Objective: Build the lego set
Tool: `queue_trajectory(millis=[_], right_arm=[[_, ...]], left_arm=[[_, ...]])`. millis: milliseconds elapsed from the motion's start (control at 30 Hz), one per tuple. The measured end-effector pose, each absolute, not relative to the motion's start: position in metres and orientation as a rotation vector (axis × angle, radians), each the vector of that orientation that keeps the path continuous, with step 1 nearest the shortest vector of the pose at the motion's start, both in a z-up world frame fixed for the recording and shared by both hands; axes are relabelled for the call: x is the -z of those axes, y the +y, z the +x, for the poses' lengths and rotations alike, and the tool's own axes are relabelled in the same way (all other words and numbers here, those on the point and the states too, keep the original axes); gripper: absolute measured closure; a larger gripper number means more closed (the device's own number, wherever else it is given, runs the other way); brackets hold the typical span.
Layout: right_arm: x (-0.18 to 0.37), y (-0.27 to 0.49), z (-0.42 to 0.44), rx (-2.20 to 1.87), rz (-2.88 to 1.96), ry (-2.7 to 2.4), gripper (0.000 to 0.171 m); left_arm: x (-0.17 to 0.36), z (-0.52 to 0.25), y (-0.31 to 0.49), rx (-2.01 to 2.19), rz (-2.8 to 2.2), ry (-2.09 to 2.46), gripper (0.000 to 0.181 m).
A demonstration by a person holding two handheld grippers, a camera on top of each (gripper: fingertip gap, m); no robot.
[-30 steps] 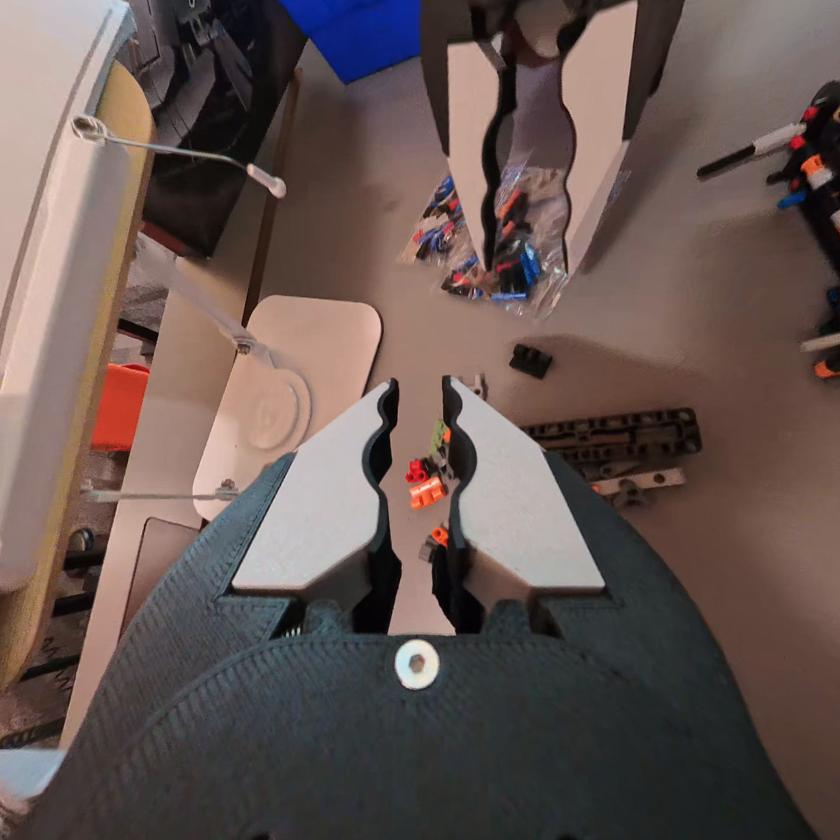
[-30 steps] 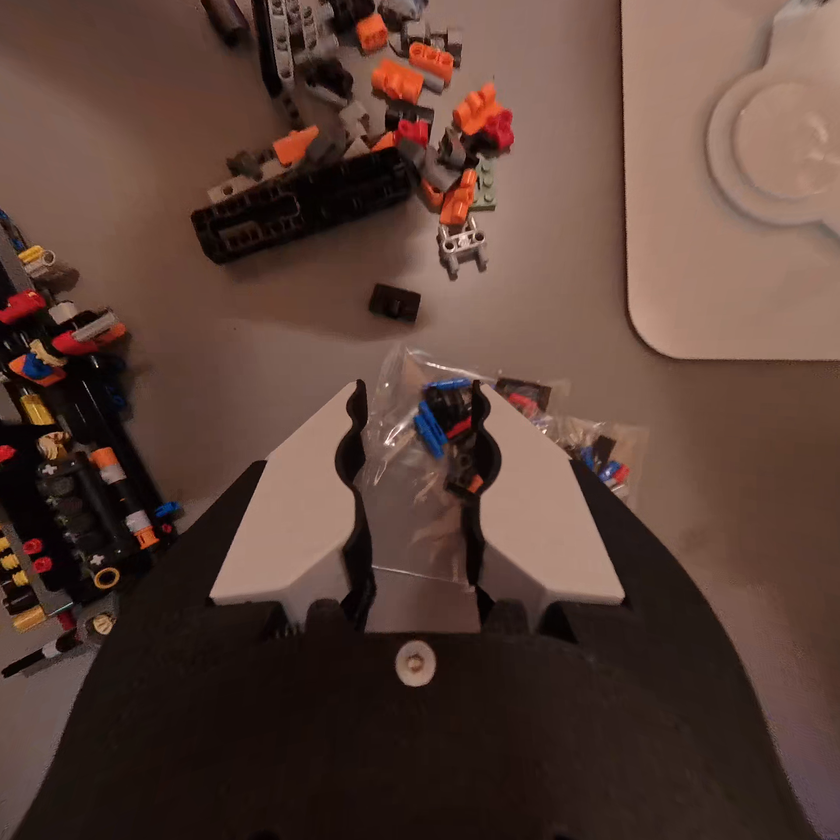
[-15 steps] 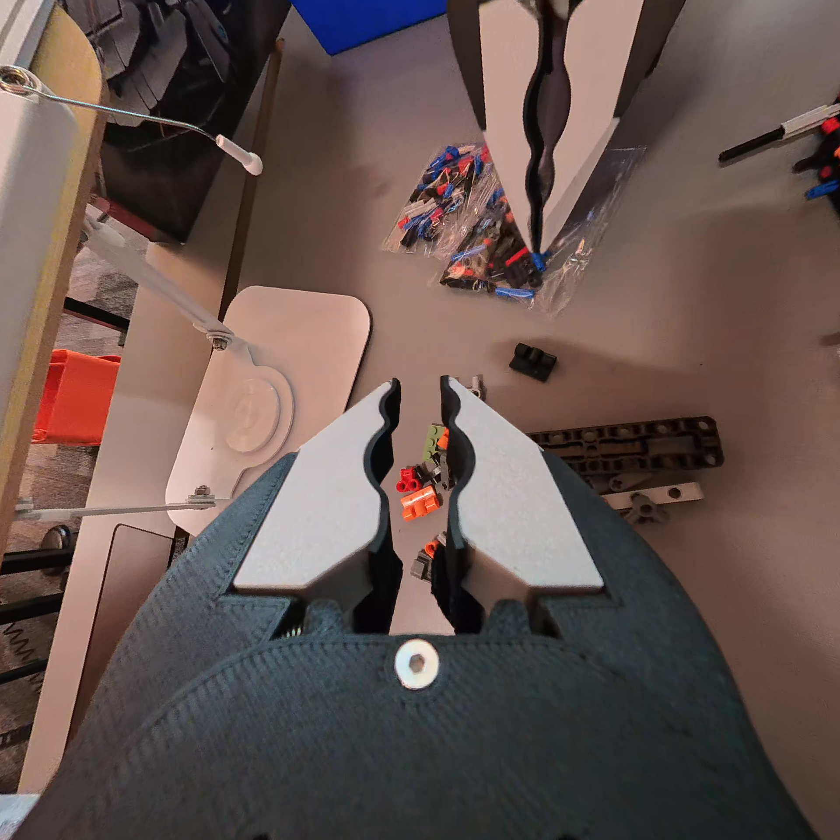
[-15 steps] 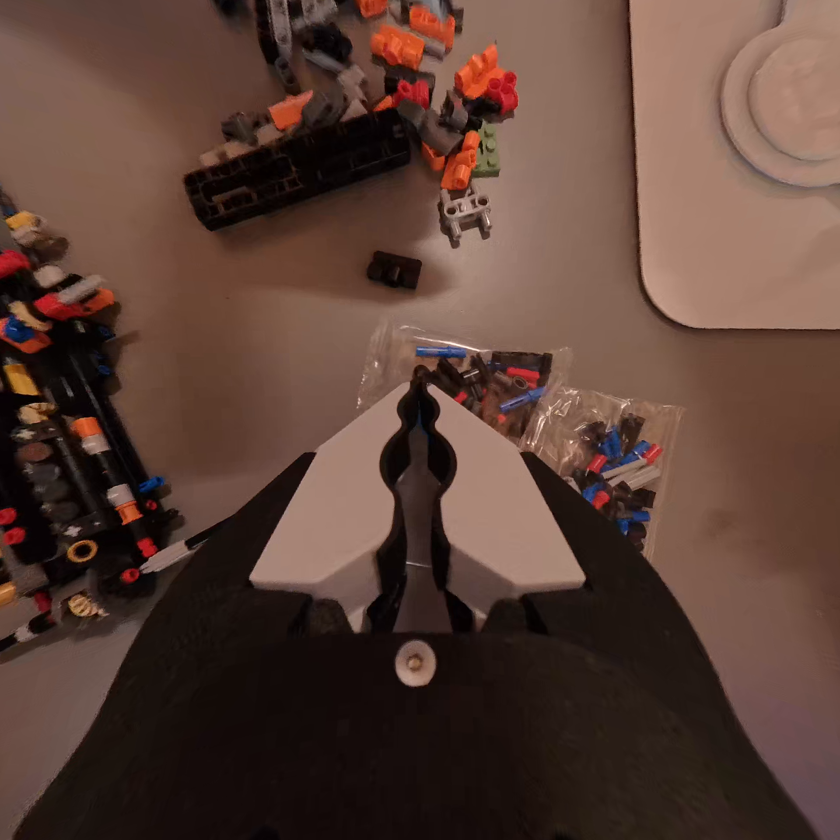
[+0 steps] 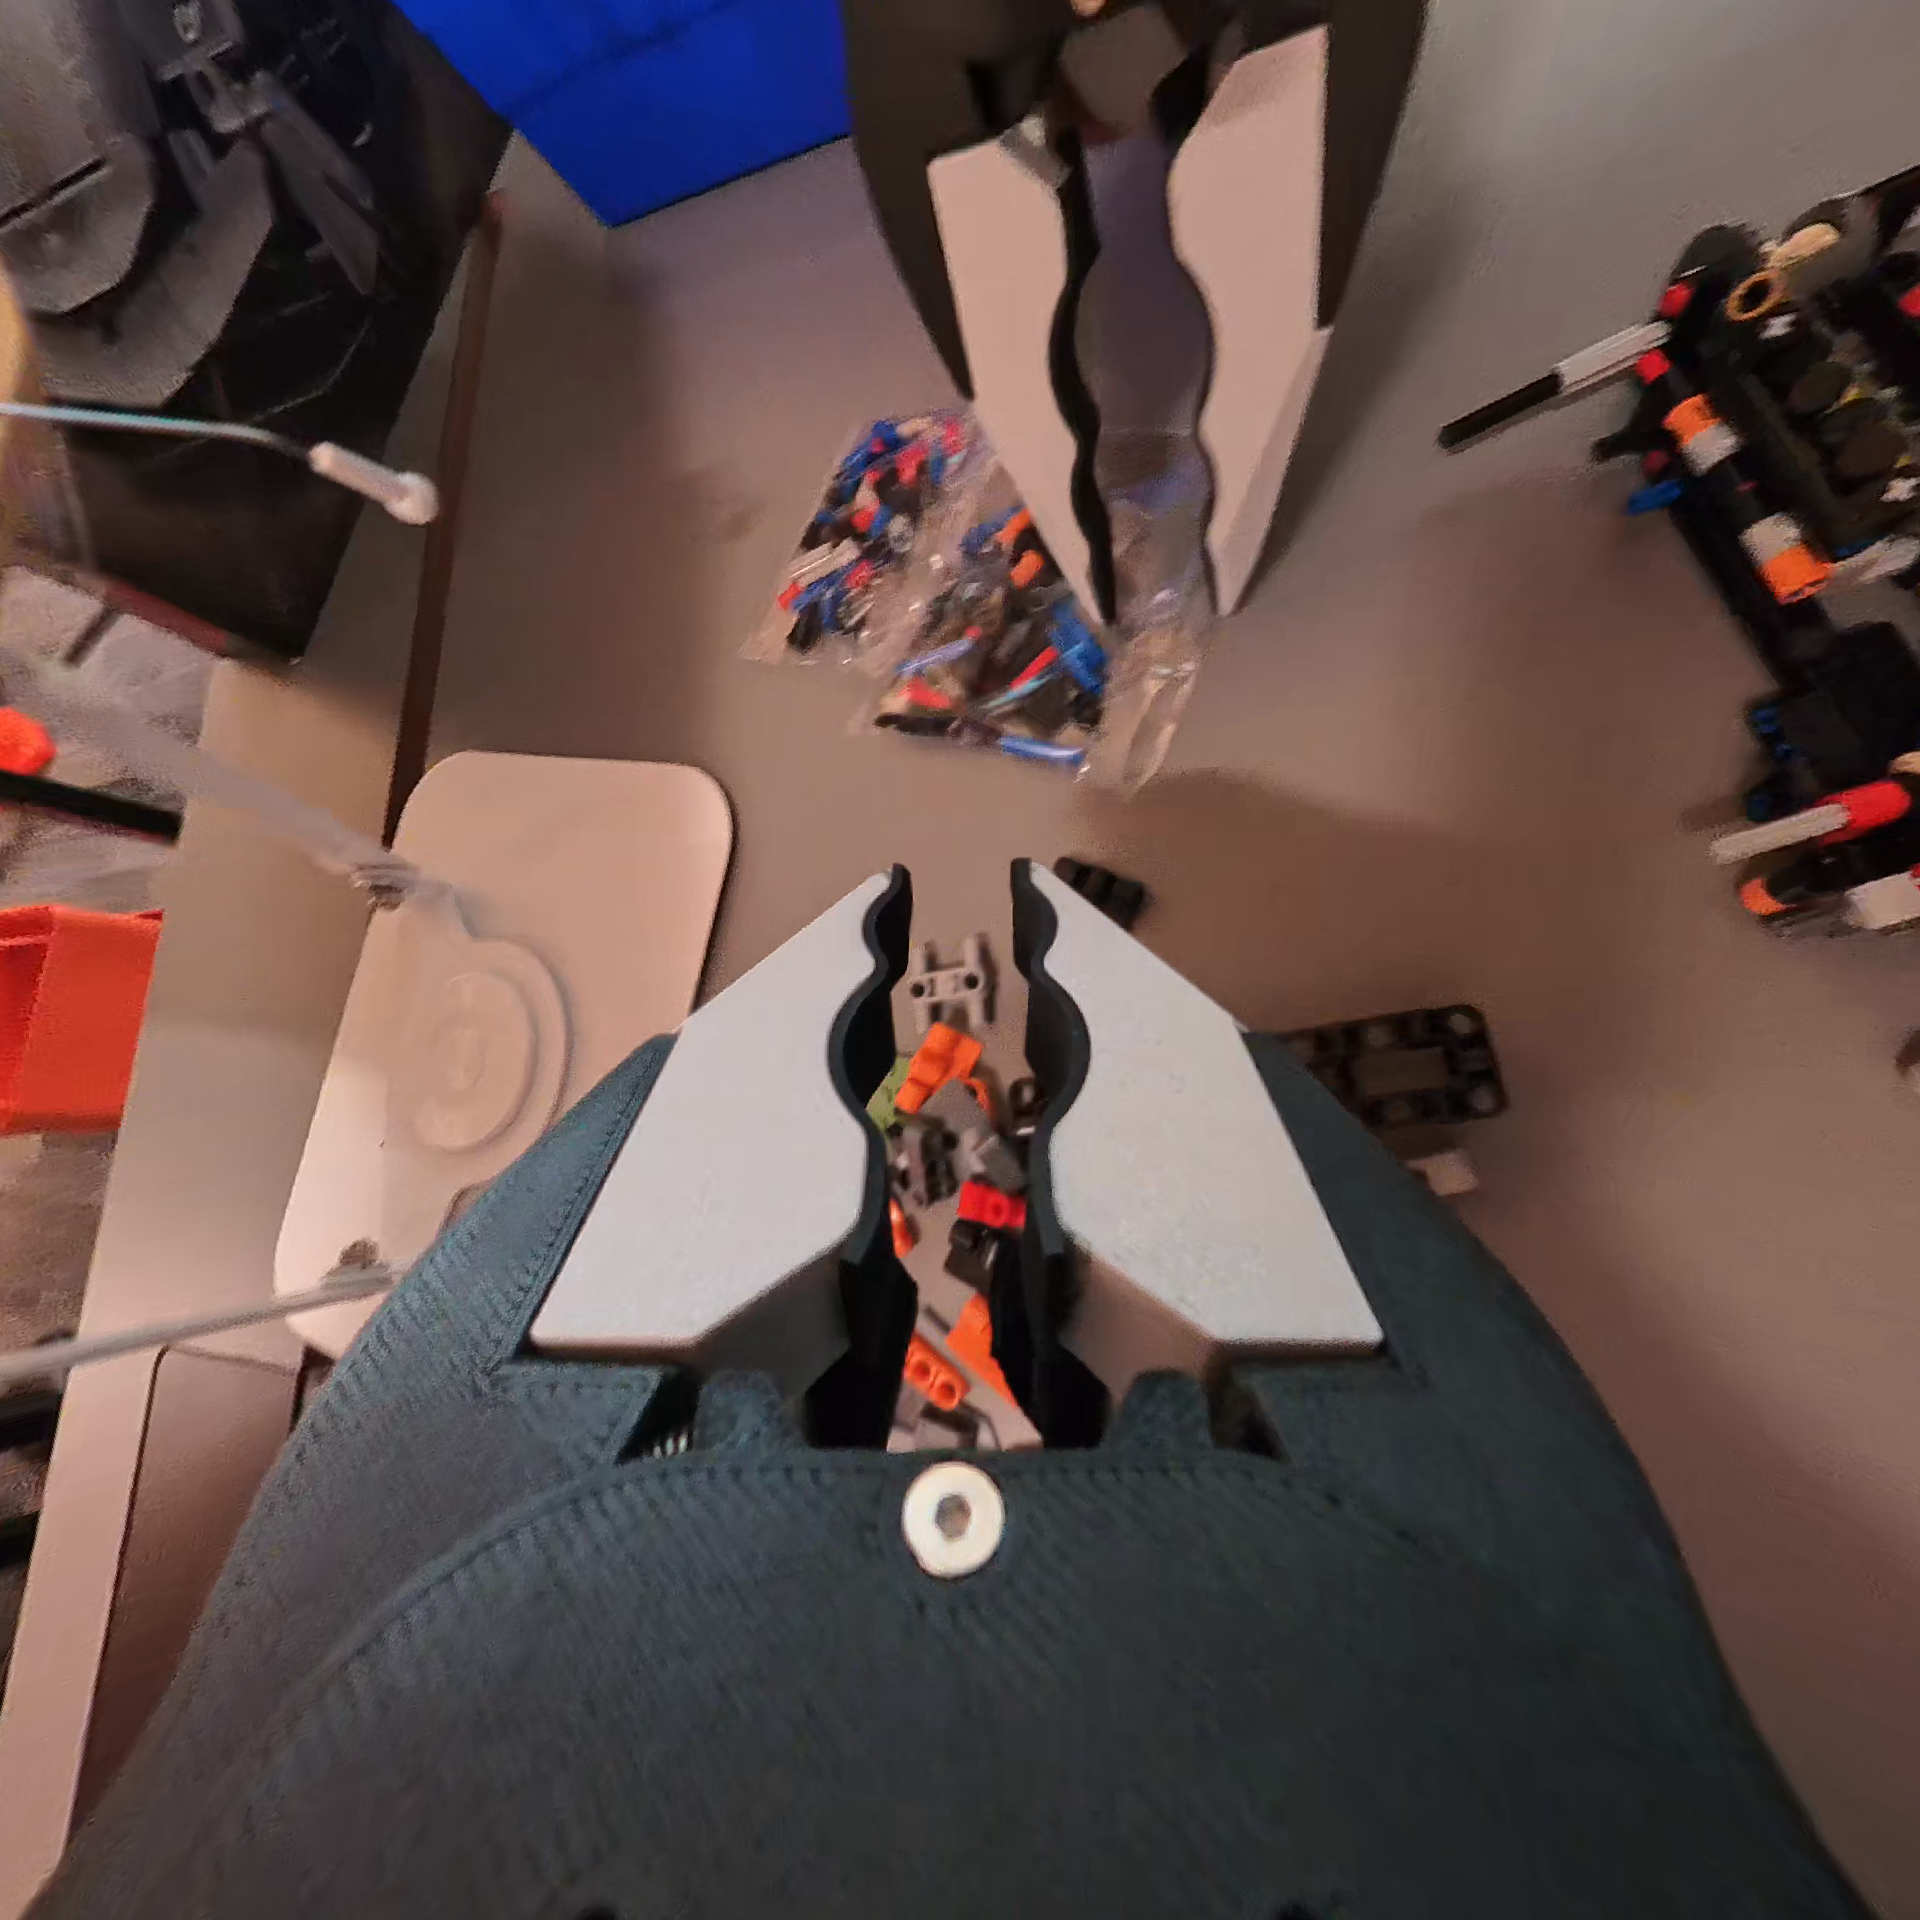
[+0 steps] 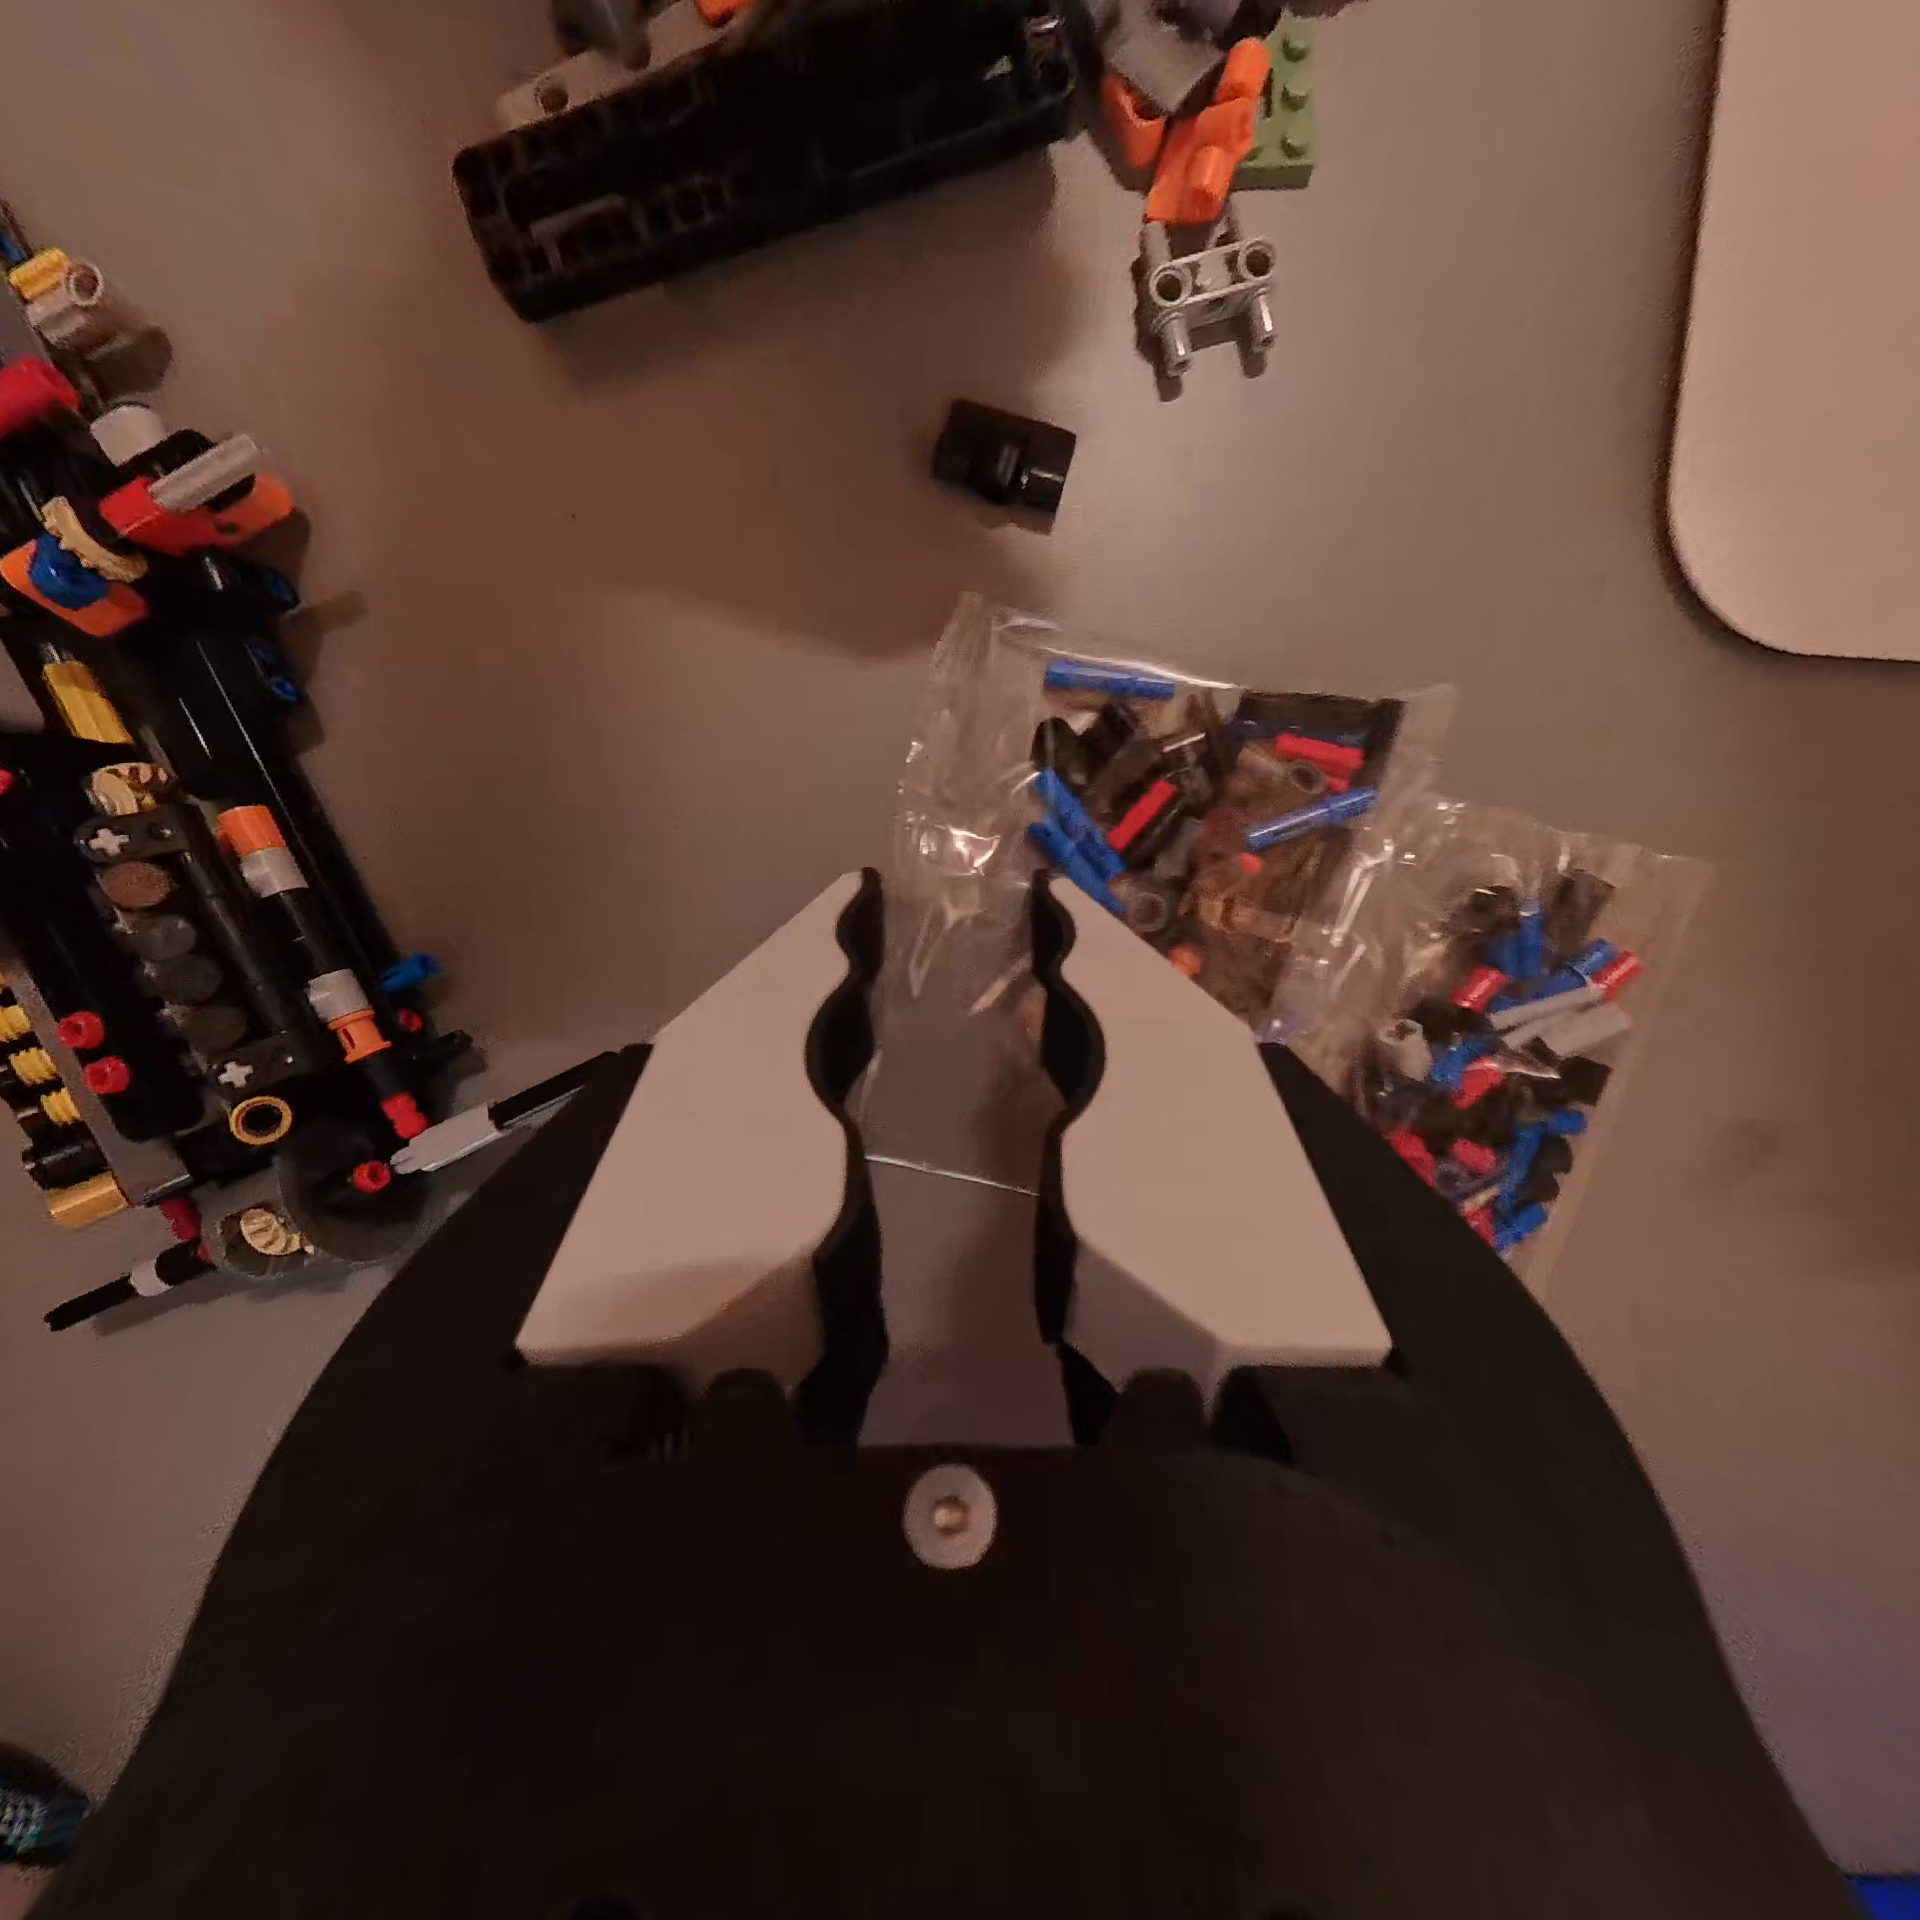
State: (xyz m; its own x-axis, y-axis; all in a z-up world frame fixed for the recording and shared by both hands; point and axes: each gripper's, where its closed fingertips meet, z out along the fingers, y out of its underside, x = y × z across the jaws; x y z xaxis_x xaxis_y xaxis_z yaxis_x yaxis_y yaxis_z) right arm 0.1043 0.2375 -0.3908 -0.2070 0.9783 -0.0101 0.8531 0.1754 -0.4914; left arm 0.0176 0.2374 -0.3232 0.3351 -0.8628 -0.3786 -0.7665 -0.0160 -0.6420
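Partly hidden behind left gripper point(image 5: 961, 883), fingers apart and empty: loose lego pieces point(image 5: 951, 1127). Right gripper point(image 6: 956, 894) likewise parted, holding nothing, poised over clear parts bag point(image 6: 1143, 810). Cut off at frame edge: half-built model point(image 6: 156, 831). Blurred throughout left wrist view.

bare table point(image 6: 644, 665) lies between the parts bags point(image 6: 1195, 810), black frame point(image 6: 769, 135) and, seemingly, the built model point(image 6: 187, 883).

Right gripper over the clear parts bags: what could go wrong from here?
1. The right gripper is open over the nearer parts bag's empty film edge; closing there may pinch only thin plastic, which could slip.
2. The second bag lies against it and may be dragged.
3. The black brick sits close ahead.
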Motion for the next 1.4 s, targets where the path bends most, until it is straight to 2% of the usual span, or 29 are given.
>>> queue_trajectory(millis=[67, 100, 500, 633, 733, 833, 900, 933, 1000, 1033, 1167, 1300, 1367, 1400], right_arm=[[0.393, 0.238, 0.106, -0.565, -1.746, -2.162, 0.159], [0.392, 0.239, 0.107, -0.559, -1.739, -2.164, 0.171], [0.359, 0.226, 0.115, -0.757, -1.65, -2.149, 0.171], [0.345, 0.22, 0.115, -0.848, -1.612, -2.127, 0.171], [0.337, 0.221, 0.114, -0.857, -1.602, -2.096, 0.171], [0.325, 0.224, 0.113, -0.841, -1.572, -2.049, 0.144], [0.326, 0.221, 0.115, -0.77, -1.517, -2.09, 0.139], [0.328, 0.221, 0.114, -0.725, -1.503, -2.107, 0.146], [0.33, 0.225, 0.111, -0.655, -1.489, -2.108, 0.171], [0.329, 0.226, 0.11, -0.662, -1.491, -2.092, 0.171], [0.305, 0.234, 0.108, -0.943, -1.595, -1.903, 0.171], [0.283, 0.24, 0.108, -1.346, -1.693, -1.68, 0.171], [0.275, 0.243, 0.108, -1.472, -1.703, -1.596, 0.171], [0.272, 0.244, 0.107, -1.508, -1.704, -1.569, 0.171]], left_arm=[[0.332, 0.028, 0.233, 0.155, -1.784, 1.489, 0.164], [0.336, 0.032, 0.233, 0.145, -1.773, 1.506, 0.164], [0.363, 0.088, 0.228, 0.093, -1.62, 1.601, 0.159], [0.358, 0.096, 0.232, 0.014, -1.543, 1.576, 0.18], [0.351, 0.096, 0.233, 0.009, -1.539, 1.55, 0.181], [0.343, 0.094, 0.229, 0.111, -1.608, 1.517, 0.181], [0.335, 0.094, 0.228, 0.182, -1.657, 1.47, 0.181], [0.332, 0.094, 0.226, 0.212, -1.671, 1.467, 0.181], [0.326, 0.092, 0.227, 0.247, -1.71, 1.433, 0.181], [0.326, 0.092, 0.225, 0.298, -1.745, 1.431, 0.181], [0.305, 0.091, 0.234, 0.5, -1.76, 1.291, 0.181], [0.294, 0.092, 0.242, 0.679, -1.759, 1.212, 0.161], [0.296, 0.097, 0.243, 0.748, -1.764, 1.183, 0.162], [0.299, 0.099, 0.242, 0.778, -1.783, 1.183, 0.17]])
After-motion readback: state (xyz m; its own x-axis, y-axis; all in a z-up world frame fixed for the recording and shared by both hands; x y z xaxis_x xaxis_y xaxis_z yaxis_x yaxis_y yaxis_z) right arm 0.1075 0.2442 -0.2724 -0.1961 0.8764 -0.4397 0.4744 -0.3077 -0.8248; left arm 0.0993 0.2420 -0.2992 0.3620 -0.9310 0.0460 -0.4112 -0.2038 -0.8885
